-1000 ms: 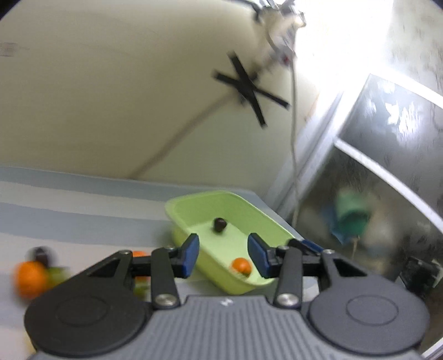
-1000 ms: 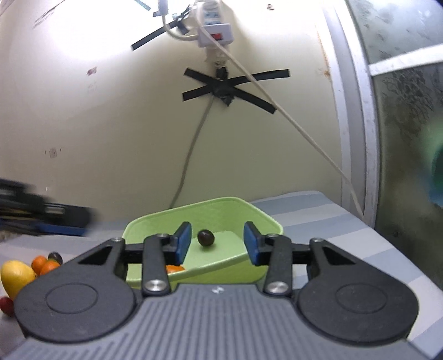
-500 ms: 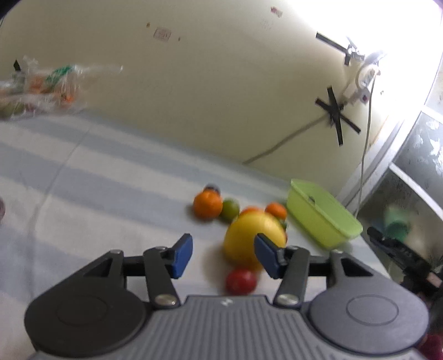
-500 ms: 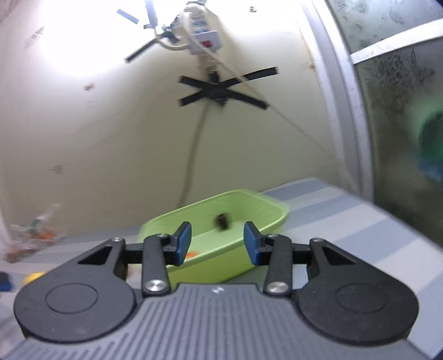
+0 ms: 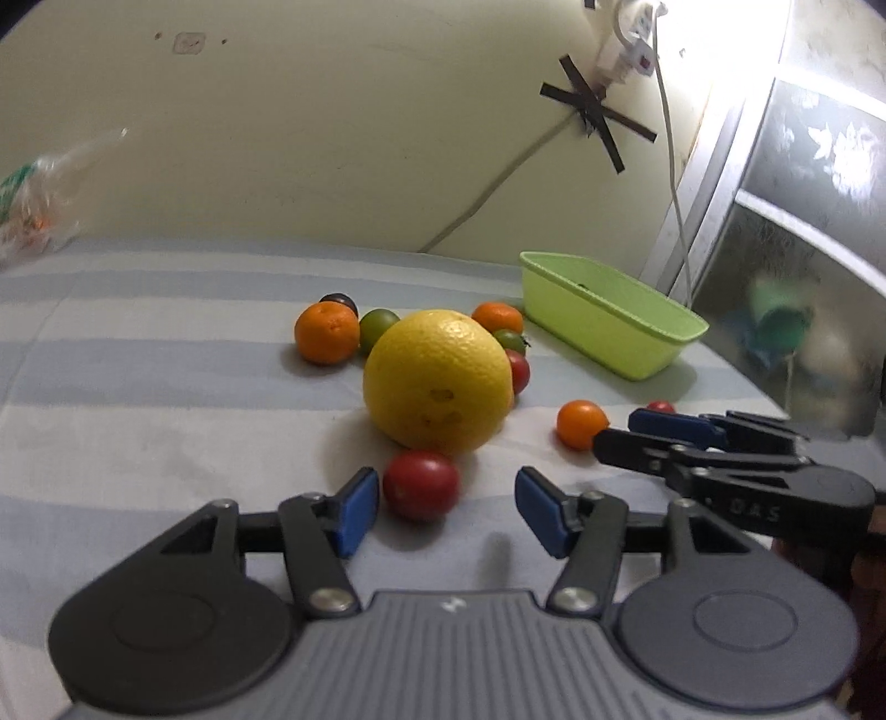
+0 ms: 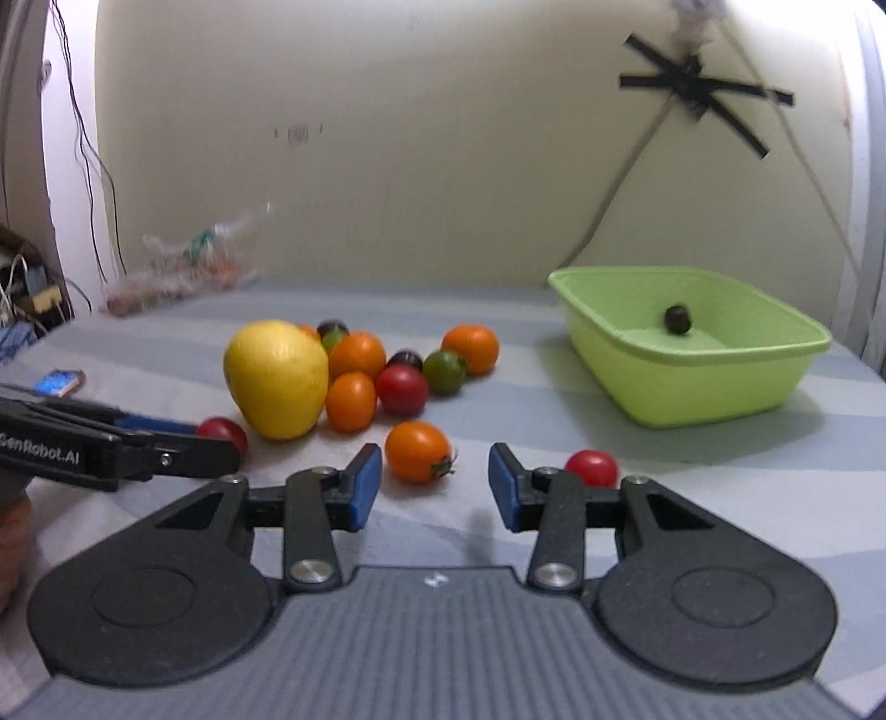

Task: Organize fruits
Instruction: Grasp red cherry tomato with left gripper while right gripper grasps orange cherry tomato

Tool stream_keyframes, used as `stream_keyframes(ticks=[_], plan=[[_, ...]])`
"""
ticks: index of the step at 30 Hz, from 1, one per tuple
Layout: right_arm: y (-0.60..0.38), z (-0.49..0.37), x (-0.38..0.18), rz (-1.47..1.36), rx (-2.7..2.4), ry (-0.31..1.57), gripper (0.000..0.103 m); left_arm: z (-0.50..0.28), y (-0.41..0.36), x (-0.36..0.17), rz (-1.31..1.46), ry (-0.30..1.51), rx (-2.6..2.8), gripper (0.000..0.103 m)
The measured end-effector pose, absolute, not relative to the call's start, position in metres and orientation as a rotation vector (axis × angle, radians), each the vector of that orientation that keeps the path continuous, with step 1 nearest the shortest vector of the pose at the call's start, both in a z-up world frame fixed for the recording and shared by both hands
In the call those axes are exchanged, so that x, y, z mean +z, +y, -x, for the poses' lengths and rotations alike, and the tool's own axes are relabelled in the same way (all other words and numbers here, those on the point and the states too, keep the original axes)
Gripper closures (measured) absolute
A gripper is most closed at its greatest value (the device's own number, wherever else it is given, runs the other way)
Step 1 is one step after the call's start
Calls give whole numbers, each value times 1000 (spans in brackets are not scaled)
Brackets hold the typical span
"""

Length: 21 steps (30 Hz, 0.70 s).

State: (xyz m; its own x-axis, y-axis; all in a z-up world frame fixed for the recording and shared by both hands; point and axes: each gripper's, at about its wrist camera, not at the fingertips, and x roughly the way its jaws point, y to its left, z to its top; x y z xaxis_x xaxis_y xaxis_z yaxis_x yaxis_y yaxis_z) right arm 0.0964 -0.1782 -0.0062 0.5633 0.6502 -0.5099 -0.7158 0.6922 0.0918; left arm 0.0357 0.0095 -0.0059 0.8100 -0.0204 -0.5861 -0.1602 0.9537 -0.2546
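While my left gripper [image 5: 447,512] hung over the striped cloth [image 5: 138,410], its jaws had just been widening, a red tomato [image 5: 421,484] just ahead untouched. My right gripper [image 6: 434,487], also just widened, faced an orange tomato [image 6: 416,450]; the tub [image 6: 692,387] sat right of the pile.

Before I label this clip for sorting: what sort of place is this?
Probably a home room: a striped cloth-covered surface against a cream painted wall, a taped-up white power strip, and a frosted patterned window.

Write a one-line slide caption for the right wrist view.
Open right gripper approaches an orange tomato; green tub waits nearby.
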Motion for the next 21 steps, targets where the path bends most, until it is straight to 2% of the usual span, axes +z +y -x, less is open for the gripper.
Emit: stream_keyframes(ticks=[5, 8, 9, 10, 21], plan=[[-165, -102, -10, 158, 802, 578, 55, -40, 7, -10, 247, 623, 103, 51], [-162, -101, -11, 174, 801, 588, 57, -40, 6, -11, 211, 622, 122, 69], [-162, -100, -10, 175, 803, 581, 67, -39, 4, -11, 200, 622, 135, 72], [-164, -97, -10, 174, 815, 574, 70, -37, 4, -10, 197, 621, 135, 72], [-218, -59, -8, 148, 788, 516, 70, -28, -44, -3, 195, 618, -107, 72]])
